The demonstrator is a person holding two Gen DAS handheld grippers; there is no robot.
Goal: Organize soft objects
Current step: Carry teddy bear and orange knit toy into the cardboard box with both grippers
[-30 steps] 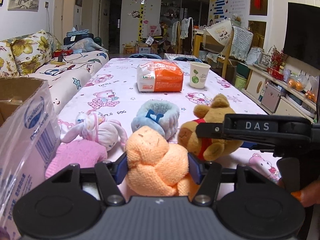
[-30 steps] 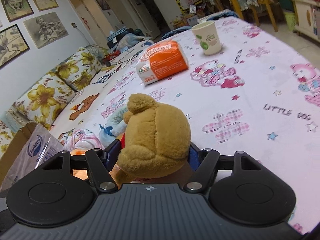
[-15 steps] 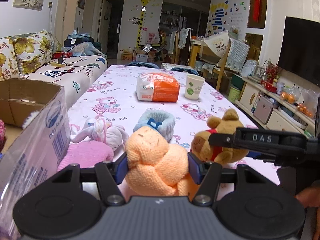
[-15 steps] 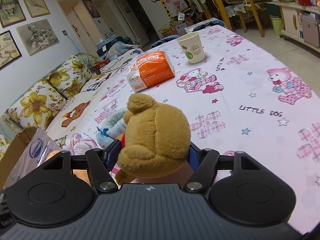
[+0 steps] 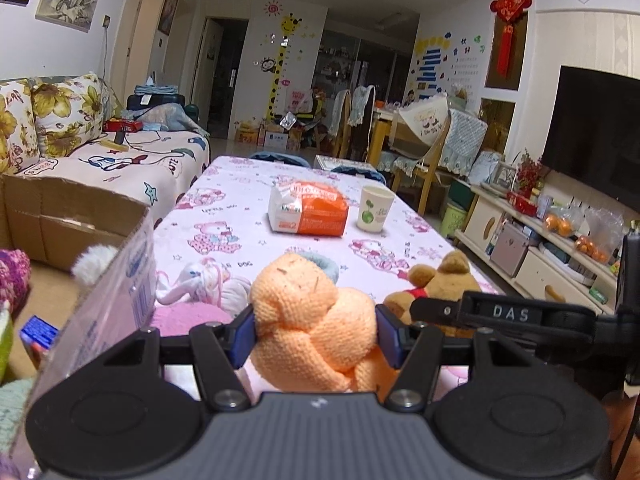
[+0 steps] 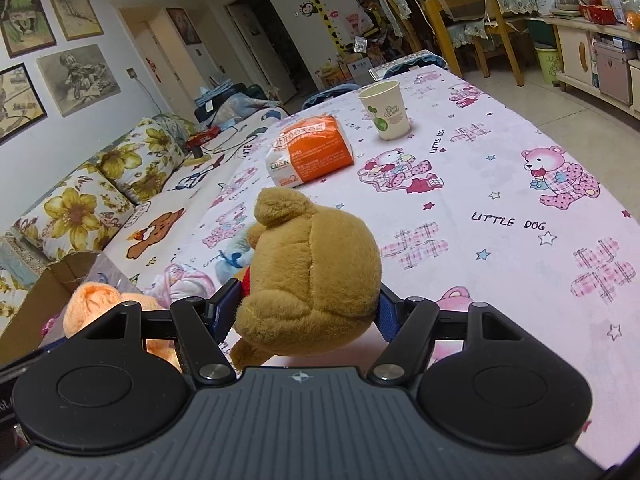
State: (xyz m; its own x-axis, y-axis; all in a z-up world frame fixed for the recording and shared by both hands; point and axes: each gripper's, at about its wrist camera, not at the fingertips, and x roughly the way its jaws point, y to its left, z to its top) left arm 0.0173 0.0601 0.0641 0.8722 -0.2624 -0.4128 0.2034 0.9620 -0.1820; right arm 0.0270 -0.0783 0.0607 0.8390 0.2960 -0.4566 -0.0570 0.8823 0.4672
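My left gripper [image 5: 316, 334] is shut on an orange knitted toy [image 5: 312, 320] and holds it above the table, beside an open cardboard box [image 5: 80, 216] at the left. My right gripper [image 6: 304, 312] is shut on a brown teddy bear [image 6: 316, 276] and holds it above the table; the bear also shows in the left wrist view [image 5: 440, 284]. On the table lie a white-pink bunny toy [image 5: 204, 280], a pink soft item [image 5: 188, 318] and a blue fluffy item [image 6: 234, 254]. The orange toy shows at the left of the right wrist view [image 6: 100, 304].
An orange and white packet [image 5: 308, 214] and a paper cup [image 5: 374, 209] stand farther back on the pink tablecloth [image 6: 500, 184]. A floral sofa [image 5: 60, 128] runs along the left. Shelves and a TV [image 5: 592, 128] are at the right. The box holds other soft items [image 5: 14, 276].
Both grippers have risen with their toys. The left gripper now looks over the box rim, so the inside of the box shows. The bear is higher above the table.
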